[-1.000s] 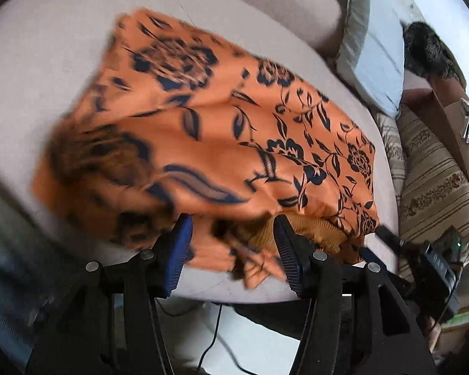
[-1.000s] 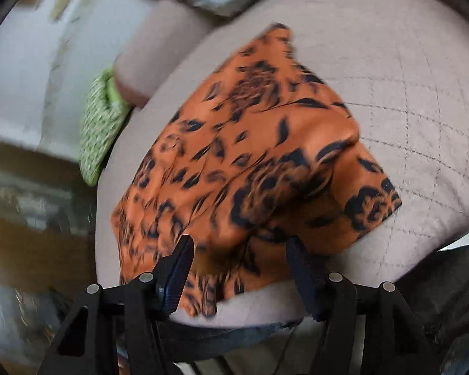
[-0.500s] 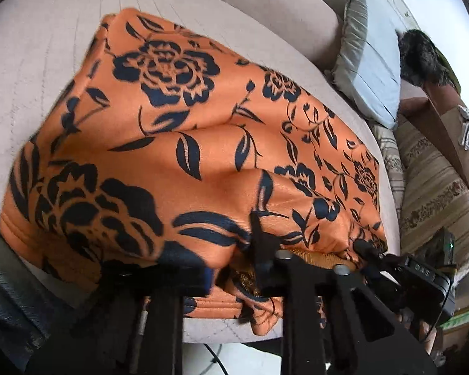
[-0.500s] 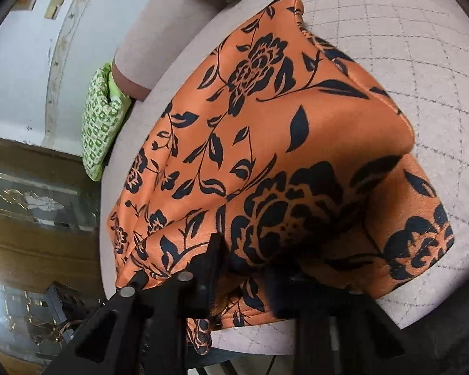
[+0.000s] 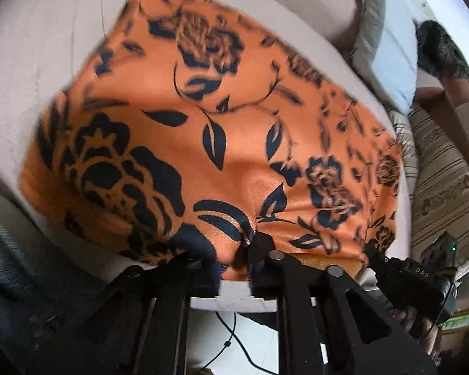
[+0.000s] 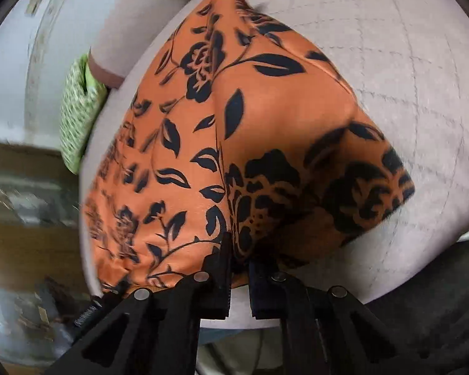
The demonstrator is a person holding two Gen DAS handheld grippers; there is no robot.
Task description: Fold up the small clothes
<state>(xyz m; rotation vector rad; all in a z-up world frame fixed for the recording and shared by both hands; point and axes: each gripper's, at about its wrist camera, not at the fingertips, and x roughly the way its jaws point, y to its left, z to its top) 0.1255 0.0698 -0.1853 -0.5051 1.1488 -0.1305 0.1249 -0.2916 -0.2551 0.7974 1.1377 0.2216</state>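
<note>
A pale quilted cushion (image 6: pixel 406 72), stitched in a diamond grid, fills both wrist views and bears the task's garment. In the left wrist view a beige bolster (image 5: pixel 300 3) and a grey-white pillow (image 5: pixel 387 53) lie toward 1 o'clock, with a striped sofa cover (image 5: pixel 444 184) at 3 o'clock. The orange garment with black flowers (image 5: pixel 222 131) lies folded across the middle of the cushion, its near edge bunched at 6 o'clock. A green patterned cushion (image 6: pixel 78 115) sits at 9 o'clock in the right wrist view. The left gripper (image 5: pixel 248 247) has just closed its jaws and pinches the garment's near edge; the right gripper (image 6: pixel 239 259) has likewise just closed, clamped on a fold of the same edge.
</note>
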